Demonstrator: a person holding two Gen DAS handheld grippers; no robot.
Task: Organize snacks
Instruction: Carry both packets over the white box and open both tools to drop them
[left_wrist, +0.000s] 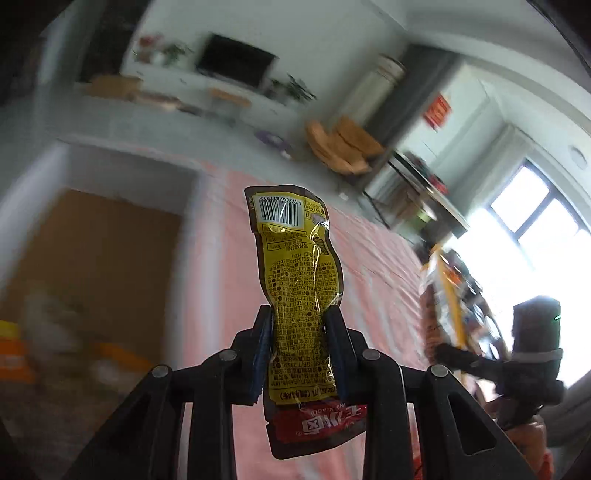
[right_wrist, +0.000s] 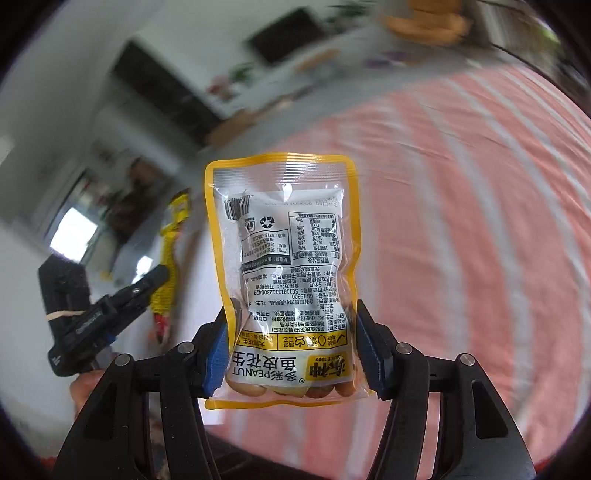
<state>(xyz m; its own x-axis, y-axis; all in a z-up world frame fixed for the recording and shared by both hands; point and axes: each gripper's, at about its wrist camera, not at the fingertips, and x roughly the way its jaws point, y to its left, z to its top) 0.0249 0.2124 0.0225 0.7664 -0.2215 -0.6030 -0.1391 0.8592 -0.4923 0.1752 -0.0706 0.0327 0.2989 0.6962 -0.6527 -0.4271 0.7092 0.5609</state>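
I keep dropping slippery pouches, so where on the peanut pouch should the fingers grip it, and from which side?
Grip the peanut pouch across its narrower lower waist, one pad on each side edge, coming from the end with the brand label, as the right gripper does. The nuts bulge below the pads, which probably helps stop it slipping out.

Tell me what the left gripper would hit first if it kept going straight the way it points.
Probably the pink striped bedcover beyond the yellow snack packet that the left gripper holds; nothing else shows between, though blur leaves depth unclear.
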